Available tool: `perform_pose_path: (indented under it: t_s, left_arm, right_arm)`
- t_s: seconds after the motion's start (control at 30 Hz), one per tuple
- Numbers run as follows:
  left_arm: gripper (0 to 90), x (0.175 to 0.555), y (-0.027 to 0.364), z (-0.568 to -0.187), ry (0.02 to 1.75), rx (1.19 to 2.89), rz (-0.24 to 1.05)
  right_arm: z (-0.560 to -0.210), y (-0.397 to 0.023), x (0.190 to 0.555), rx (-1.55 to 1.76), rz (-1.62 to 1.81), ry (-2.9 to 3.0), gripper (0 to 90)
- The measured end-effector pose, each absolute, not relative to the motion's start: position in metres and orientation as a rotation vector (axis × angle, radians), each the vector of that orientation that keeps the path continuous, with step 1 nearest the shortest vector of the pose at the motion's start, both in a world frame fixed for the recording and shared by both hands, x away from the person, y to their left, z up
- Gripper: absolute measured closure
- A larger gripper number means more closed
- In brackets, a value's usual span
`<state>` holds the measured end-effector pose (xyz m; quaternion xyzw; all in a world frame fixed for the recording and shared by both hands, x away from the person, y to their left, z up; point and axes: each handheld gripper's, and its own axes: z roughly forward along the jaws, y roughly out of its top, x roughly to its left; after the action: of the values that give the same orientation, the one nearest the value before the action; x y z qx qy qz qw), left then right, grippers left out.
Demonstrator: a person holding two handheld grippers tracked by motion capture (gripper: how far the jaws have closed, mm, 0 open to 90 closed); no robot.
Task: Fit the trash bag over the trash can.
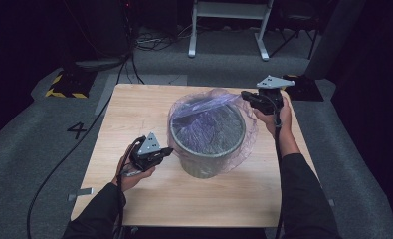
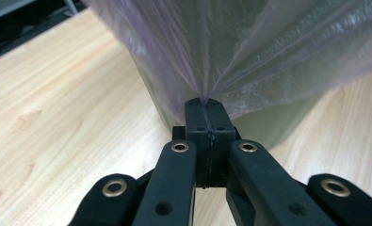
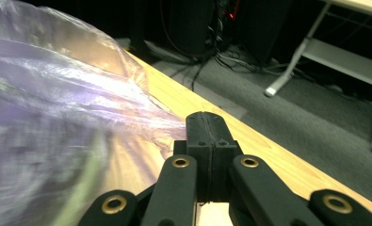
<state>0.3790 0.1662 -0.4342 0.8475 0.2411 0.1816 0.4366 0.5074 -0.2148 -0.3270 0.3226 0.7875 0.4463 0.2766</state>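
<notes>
A grey round bin (image 1: pixel 204 159) stands in the middle of the wooden table (image 1: pixel 134 109), with a thin purple plastic bag (image 1: pixel 209 119) stretched over its mouth. My left gripper (image 1: pixel 168 151) is at the bin's near left side and is shut on the bag's edge (image 2: pixel 203 96), which fans out from the pinched jaws. My right gripper (image 1: pixel 245 94) is at the far right of the bin, also shut on the bag film (image 3: pixel 174 125). In the left gripper view the bin wall (image 2: pixel 287 122) shows behind the film.
A white metal frame (image 1: pixel 229 30) and cables (image 1: pixel 149 42) lie on the grey carpet beyond the table. A yellow-and-black striped base (image 1: pixel 64 84) sits at the far left. The table's far edge (image 3: pixel 278 146) runs close beside my right gripper.
</notes>
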Motion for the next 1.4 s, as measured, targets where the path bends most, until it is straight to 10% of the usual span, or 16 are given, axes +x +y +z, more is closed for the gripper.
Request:
perform_pose_path:
  t_s: [0.57,0.97,1.4]
  left_arm:
    - [88.1,0.368,0.162,-0.461,0.585,2.198,0.443]
    - [27.5,0.371,0.211,-0.415,0.699,1.967,0.492]
    - [31.8,0.407,0.193,-0.350,0.636,1.822,0.549]
  right_arm:
    - [-0.379,-0.211,0.529,0.997,1.154,2.218,90.0]
    - [-0.387,-0.224,0.520,1.032,1.261,2.154,89.9]
    - [-0.361,-0.224,0.510,0.943,1.337,2.108,88.7]
